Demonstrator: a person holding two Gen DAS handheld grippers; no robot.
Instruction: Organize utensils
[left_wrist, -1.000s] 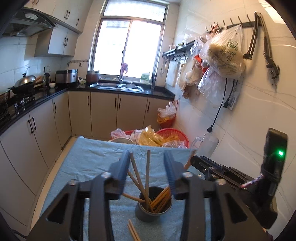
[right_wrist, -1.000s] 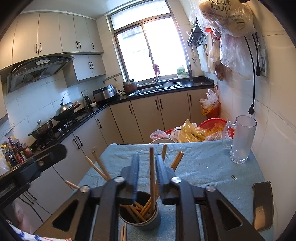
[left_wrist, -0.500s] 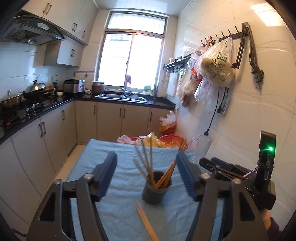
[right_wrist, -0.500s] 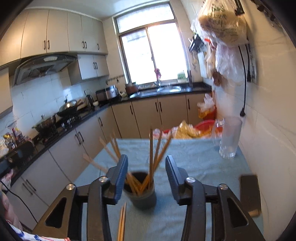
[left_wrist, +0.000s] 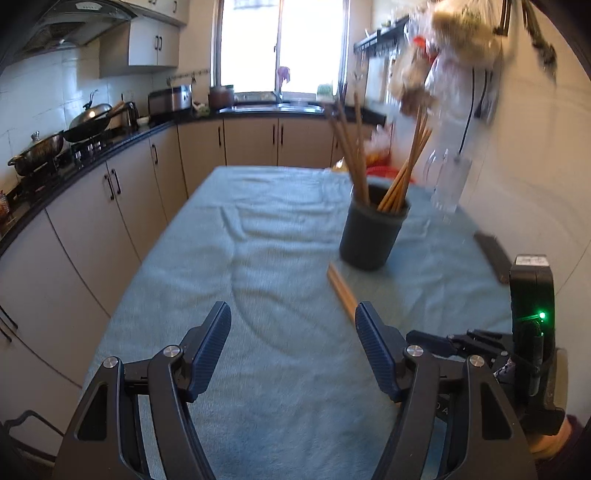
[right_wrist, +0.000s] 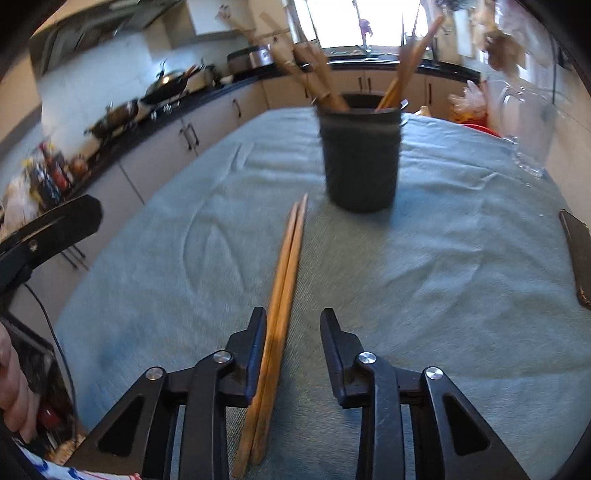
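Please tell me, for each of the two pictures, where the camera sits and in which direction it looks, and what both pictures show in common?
Left wrist: behind the open left claw, facing along the table to the window; the right claw's side shows at right.
Right wrist: behind the open right claw, low over the loose chopsticks lying between its fingers; a hand shows at left.
Shared: the dark holder of chopsticks, the loose pair, the blue cloth, the glass mug.

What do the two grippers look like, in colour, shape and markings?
The left gripper and the right gripper have black frames with triangular cutouts, silver screws and ribbed dark blue pads. In the left wrist view, a black box with a green light sits on the right one.
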